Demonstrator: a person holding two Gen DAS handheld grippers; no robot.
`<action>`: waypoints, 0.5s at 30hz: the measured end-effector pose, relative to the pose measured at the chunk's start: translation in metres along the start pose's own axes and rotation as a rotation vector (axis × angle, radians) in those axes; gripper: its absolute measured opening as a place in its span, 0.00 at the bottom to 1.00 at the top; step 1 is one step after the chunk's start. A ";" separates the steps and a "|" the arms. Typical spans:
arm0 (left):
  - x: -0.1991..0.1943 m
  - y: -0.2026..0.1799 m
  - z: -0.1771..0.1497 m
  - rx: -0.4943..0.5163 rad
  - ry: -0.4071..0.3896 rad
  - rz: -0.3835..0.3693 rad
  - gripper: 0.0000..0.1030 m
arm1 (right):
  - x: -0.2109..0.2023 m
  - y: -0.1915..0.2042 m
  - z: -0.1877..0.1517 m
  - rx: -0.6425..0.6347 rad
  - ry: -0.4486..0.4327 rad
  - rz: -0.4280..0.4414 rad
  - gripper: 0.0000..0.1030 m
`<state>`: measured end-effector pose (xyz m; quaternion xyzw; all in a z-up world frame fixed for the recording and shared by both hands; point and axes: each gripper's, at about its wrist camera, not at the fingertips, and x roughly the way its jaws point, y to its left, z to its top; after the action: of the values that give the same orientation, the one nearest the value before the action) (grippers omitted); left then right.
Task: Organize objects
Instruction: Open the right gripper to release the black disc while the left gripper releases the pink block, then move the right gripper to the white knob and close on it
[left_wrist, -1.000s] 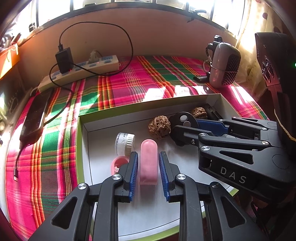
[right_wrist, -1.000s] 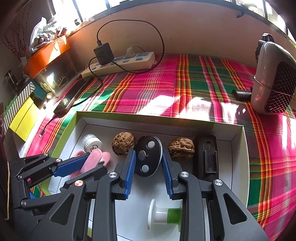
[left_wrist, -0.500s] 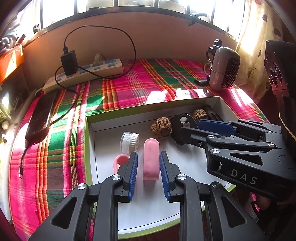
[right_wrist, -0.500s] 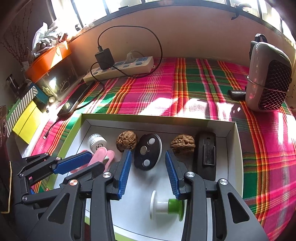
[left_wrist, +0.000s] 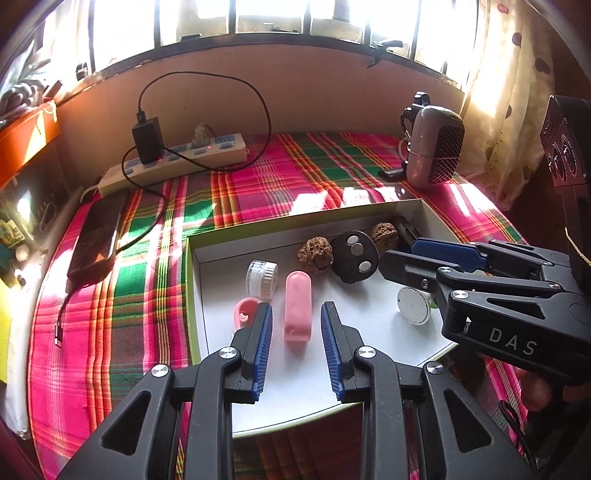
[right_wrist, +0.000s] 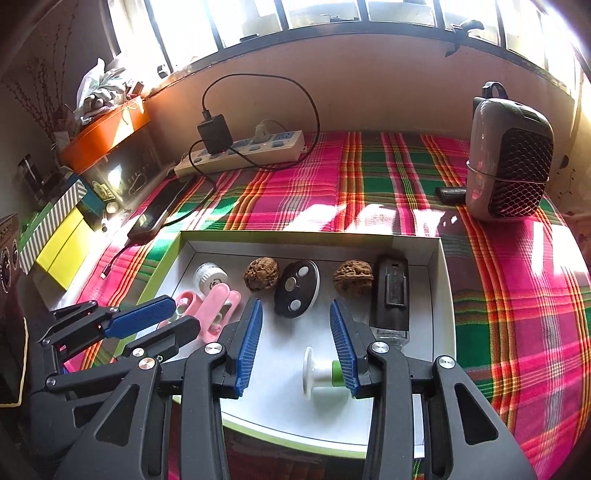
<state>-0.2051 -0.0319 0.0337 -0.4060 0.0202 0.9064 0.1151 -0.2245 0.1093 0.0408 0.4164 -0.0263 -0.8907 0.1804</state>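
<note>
my left gripper (left_wrist: 296, 328) is spread apart around the pink case (left_wrist: 297, 305), not touching it. my right gripper (right_wrist: 295, 339) is apart too, empty, before the black oval remote (right_wrist: 296, 288) in the white tray (right_wrist: 441, 291), so each is lined up for a grasp.

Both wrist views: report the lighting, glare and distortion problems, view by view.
Left wrist view: the window is blown out white, sun patches glare on the plaid cloth, and fisheye bends the sill into an arc. Right wrist view: the same overexposed window, a bright patch on the cloth, dark vignetted corners; the box contents stay sharp.
</note>
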 end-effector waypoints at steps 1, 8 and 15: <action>-0.003 0.000 -0.001 0.002 -0.004 0.000 0.25 | -0.003 0.000 -0.001 0.000 -0.005 -0.002 0.38; -0.021 -0.002 -0.011 -0.002 -0.029 0.014 0.26 | -0.024 -0.003 -0.012 0.010 -0.030 -0.011 0.39; -0.047 -0.005 -0.028 -0.015 -0.070 -0.011 0.26 | -0.050 -0.010 -0.029 0.014 -0.060 -0.019 0.39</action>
<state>-0.1532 -0.0402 0.0504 -0.3750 0.0071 0.9195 0.1174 -0.1759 0.1384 0.0568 0.3907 -0.0340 -0.9044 0.1681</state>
